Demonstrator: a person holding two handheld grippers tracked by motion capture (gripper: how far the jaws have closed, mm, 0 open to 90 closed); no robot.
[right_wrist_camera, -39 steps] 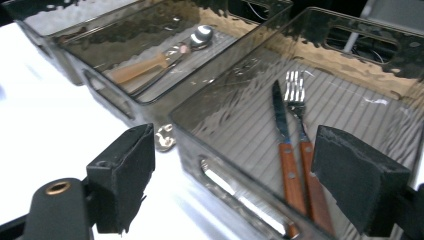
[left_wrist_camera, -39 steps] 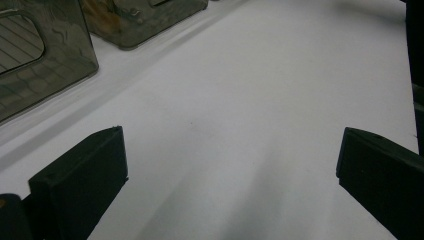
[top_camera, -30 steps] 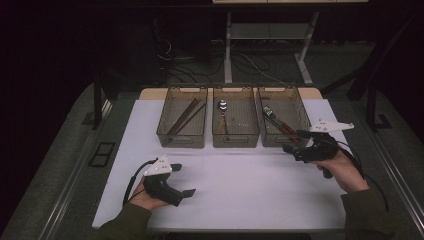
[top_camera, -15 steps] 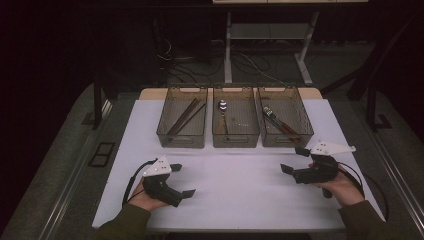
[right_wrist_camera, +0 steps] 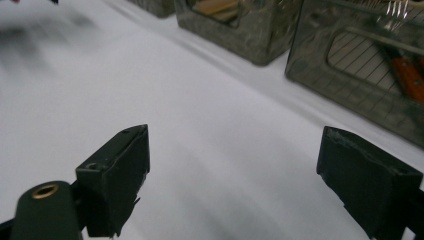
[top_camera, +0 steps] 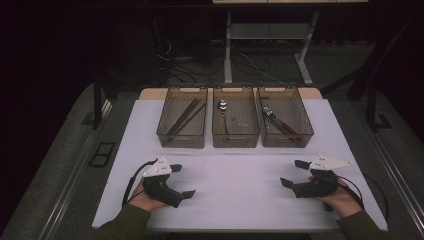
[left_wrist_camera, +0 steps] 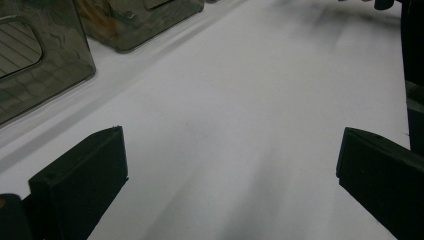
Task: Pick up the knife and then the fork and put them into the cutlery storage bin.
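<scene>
Evidently stiff, slim and light, the orange-handled utensil [top_camera: 281, 125] lay in the right bin [top_camera: 305, 131] on the surface [top_camera: 240, 175], best pinched across its handle, while the right tool [top_camera: 295, 173] and left tool [top_camera: 182, 181] both rested open and empty.

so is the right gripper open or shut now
Open. In the right gripper view, the right gripper has its two black fingers standing wide apart, with just the bare white table between them.
</scene>
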